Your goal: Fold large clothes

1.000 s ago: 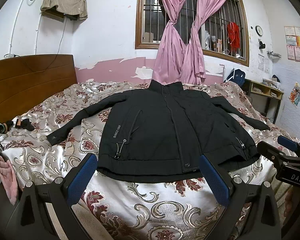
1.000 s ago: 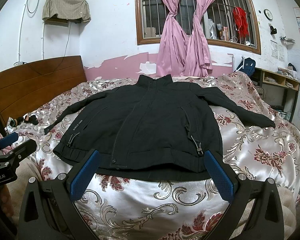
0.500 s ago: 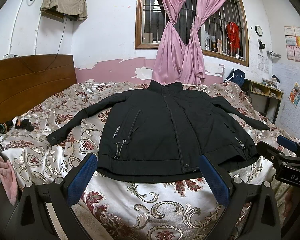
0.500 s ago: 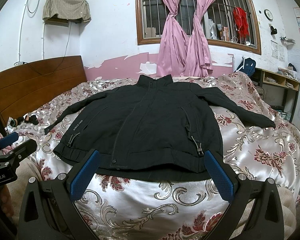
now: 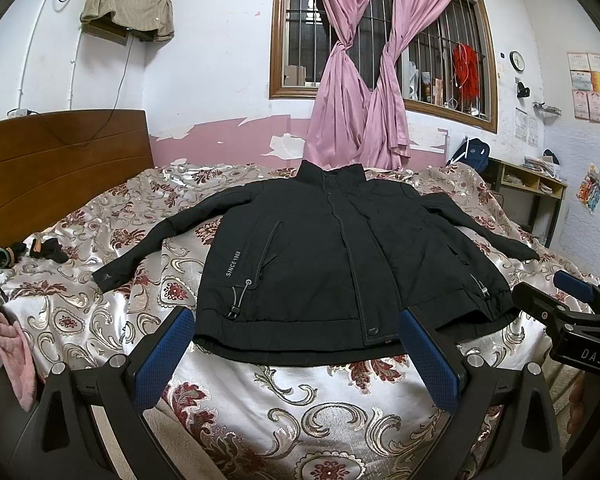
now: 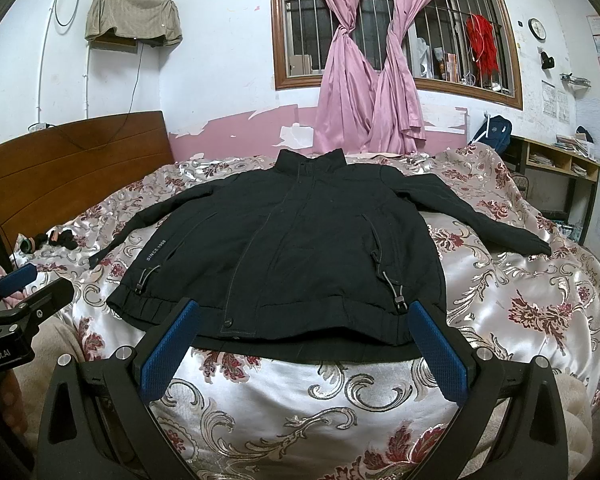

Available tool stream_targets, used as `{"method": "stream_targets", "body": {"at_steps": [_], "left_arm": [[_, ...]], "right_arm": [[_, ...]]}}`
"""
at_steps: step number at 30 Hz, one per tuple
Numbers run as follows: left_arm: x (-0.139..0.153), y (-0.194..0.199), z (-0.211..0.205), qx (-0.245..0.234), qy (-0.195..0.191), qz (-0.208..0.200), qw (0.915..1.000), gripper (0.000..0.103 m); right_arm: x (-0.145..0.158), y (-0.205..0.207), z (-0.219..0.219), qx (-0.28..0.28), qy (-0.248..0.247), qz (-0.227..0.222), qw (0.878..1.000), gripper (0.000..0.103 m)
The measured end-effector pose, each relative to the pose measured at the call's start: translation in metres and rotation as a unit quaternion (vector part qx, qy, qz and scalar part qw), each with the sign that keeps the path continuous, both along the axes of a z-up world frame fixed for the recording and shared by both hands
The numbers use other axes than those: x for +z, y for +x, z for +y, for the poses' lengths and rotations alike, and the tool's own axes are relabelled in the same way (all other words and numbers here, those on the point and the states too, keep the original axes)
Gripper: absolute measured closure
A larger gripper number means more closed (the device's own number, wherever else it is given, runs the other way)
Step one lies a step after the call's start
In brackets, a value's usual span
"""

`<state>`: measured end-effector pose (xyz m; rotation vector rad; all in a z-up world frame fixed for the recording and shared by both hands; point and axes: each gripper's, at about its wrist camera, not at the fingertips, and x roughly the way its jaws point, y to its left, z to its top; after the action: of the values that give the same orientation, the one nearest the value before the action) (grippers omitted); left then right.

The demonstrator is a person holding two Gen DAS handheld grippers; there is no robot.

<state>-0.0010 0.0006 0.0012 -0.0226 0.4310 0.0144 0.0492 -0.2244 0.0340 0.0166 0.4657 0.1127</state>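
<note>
On the bed cover of shiny floral satin [image 5: 112, 312], a black zip-front padded jacket [image 5: 324, 264], spread flat, front side up, collar toward the window, both sleeves stretched out to the sides. Grey print "SINCE 1968" near one pocket; drawcords hanging at the hem. Underside of the jacket hidden.

Left gripper [image 5: 296, 354] with blue pads wide apart, holding nothing, just before the hem. Right gripper [image 6: 306, 344] likewise spread open and empty, also near the hem.

Behind: brown wooden headboard [image 5: 56, 172], knotted pink curtains [image 5: 356, 92]. Small dark items [image 5: 46, 250] near the headboard, hard to make out.
</note>
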Motion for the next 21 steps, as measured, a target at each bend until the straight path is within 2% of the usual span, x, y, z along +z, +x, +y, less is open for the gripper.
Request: {"method": "stream_targets", "body": {"at_steps": [14, 21], "left_arm": [[0.003, 0.004, -0.001, 0.004, -0.003, 0.002, 1.0, 0.0], [0.012, 0.045, -0.001, 0.018, -0.002, 0.021, 0.9996, 0.001]], "right_arm": [[0.001, 0.002, 0.0, 0.0, -0.002, 0.002, 1.0, 0.001], [0.007, 0.024, 0.001, -0.006, -0.01, 0.018, 1.0, 0.001]]}}
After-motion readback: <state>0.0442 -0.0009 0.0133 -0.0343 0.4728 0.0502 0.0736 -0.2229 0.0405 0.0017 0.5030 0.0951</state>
